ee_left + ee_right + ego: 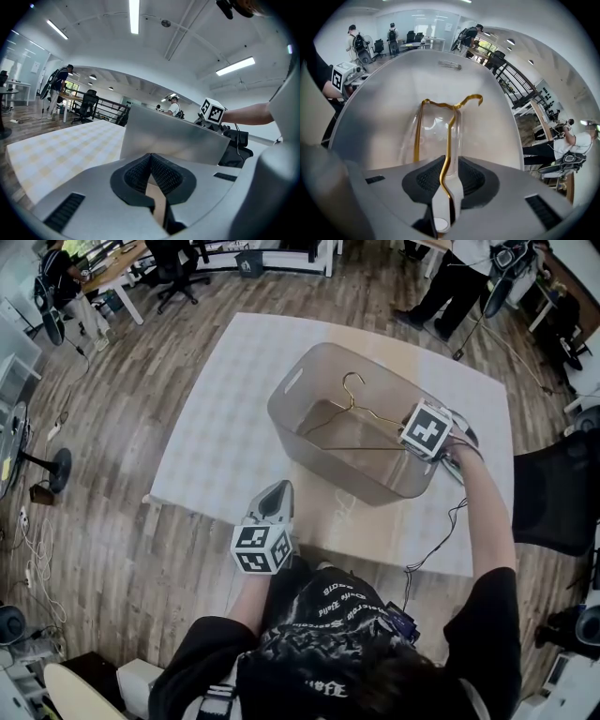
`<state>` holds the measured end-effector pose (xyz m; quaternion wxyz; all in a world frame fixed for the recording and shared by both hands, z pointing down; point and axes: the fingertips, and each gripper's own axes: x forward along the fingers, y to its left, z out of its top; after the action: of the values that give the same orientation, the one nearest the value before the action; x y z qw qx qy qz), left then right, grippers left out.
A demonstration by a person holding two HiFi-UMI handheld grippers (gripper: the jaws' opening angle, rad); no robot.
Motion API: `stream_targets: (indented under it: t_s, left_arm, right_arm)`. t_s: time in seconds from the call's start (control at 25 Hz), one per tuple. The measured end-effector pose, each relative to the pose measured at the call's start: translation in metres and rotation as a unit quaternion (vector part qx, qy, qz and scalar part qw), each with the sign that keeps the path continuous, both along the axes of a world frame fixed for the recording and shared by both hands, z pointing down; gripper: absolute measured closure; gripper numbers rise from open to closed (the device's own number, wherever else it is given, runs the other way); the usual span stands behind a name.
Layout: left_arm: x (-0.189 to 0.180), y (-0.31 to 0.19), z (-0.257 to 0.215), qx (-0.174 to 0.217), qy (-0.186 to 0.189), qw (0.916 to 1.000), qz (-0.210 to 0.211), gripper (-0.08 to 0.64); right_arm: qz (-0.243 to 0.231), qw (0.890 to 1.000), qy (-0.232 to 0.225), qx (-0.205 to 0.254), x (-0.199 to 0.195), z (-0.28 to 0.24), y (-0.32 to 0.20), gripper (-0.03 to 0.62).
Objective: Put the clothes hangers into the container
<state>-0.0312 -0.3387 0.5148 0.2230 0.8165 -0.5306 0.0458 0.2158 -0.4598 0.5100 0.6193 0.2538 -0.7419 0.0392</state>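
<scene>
- The right gripper (449, 165) has its two jaws a little apart. One gold wire clothes hanger (450, 131) runs through the gap between the pads, and they do not clamp it.
- The hanger is the only one in view. It lies inside the container (366, 479), with its hook (352, 381) towards the far wall and its two shoulders spread towards the right gripper.
- The right gripper reaches in over the container's right rim, and its marker cube (427, 430) sits just above that rim.
- There is one container, a translucent grey plastic tub with a slot handle (293, 381) in its far left wall. Apart from the one hanger, nothing shows inside it.
- The left gripper (151, 157) has its two jaws closed tip to tip with nothing between them. It hovers near the container's near wall without touching it, and its own marker cube (261, 547) sits close to the person's chest.
- The container stands on the worktop (225, 418), which has a pale checked covering around a bare tan patch under the tub.
- A thin black cable (441, 540) trails from the right gripper across the worktop towards the person.
- Beyond the worktop is a wood-plank floor (131, 549), with one office chair (173, 277) at the far left and one standing person (450, 287) at the far right.
</scene>
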Motion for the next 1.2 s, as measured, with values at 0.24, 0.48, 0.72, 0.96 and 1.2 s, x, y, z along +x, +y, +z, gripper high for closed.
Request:
stream_targets:
  t_s: [0.24,0.48,0.72,0.96,1.2]
  left_arm:
    - [-0.003,0.003,0.003,-0.009,0.012,0.9999,-0.003,0.54]
    - [-0.008,0.008,0.001,-0.008,0.014,0.9999,-0.004,0.54]
    - [-0.009,0.009,-0.003,-0.003,0.013,0.9999,0.002,0.54]
    - [-0.006,0.009,-0.006,0.006,0.01,0.9999,0.005,0.54]
    - [-0.005,0.011,-0.016,0.014,0.012,0.9997,0.014,0.54]
  right_arm:
    - [0.014,1.0,-0.009,0.012,0.001,-0.005,0.0,0.451]
    - [0.029,0.999,-0.034,0.029,-0.002,-0.013,0.001,0.386]
    - [0.075,0.988,-0.113,0.068,0.001,-0.043,-0.006,0.367]
    - [0.127,0.954,-0.228,0.147,0.014,-0.093,-0.008,0.367]
    - [0.153,0.908,-0.306,0.241,0.027,-0.142,0.011,0.371]
